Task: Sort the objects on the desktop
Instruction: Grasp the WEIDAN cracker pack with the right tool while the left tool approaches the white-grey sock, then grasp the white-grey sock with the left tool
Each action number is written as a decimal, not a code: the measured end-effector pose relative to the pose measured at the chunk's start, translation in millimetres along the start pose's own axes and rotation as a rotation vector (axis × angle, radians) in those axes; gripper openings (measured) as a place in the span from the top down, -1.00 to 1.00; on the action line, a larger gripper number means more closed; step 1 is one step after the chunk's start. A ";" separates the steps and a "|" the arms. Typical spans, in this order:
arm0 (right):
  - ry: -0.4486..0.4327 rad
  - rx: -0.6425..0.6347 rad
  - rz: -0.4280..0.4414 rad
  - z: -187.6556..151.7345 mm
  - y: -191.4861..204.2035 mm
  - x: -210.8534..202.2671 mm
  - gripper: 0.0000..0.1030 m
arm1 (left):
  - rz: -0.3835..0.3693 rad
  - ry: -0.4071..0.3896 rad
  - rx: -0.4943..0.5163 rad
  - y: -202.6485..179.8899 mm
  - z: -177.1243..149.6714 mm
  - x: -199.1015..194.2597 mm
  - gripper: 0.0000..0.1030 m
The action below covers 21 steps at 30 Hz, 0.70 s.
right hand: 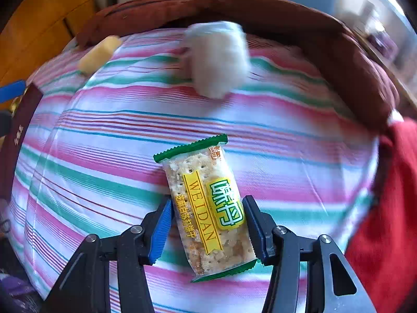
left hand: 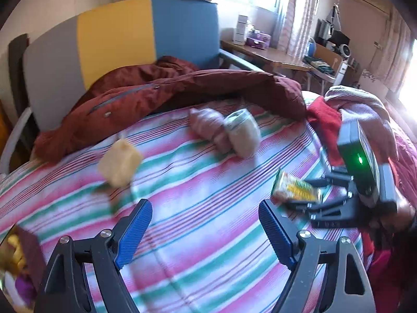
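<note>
My right gripper [right hand: 207, 224] clenches the cracker packet [right hand: 206, 208]; my left gripper [left hand: 206, 224] hangs released. The yellow block [left hand: 120, 163] and pale bag [left hand: 243, 133] near the bed's [left hand: 208, 260] far edge look unsorted.

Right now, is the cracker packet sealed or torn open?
Sealed: the cracker packet shows both green crimped ends intact, held in the right gripper.

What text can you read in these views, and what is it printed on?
"WEIDAN": yellow band on the cracker packet held in the right gripper.
Large green Chinese characters and a small brown column on the same packet: not legible to me.
Small corner logo: too small.
Gold marks on the dark red booklet: blurred.
</note>
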State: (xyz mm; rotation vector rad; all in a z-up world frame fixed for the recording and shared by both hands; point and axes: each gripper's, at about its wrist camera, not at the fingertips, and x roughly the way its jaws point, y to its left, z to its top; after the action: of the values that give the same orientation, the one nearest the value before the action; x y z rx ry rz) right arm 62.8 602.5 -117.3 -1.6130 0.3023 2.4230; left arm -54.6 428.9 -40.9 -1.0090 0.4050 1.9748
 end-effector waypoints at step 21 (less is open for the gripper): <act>-0.009 0.029 -0.024 6.3 -7.0 2.6 -0.05 | -0.116 0.047 -0.128 -40.3 86.9 111.9 -0.71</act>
State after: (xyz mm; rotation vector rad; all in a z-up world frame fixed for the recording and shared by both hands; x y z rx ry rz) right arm 58.3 611.1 -117.7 -1.5845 0.3129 2.3965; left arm -99.5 566.0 -70.5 -1.1352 0.2427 1.8950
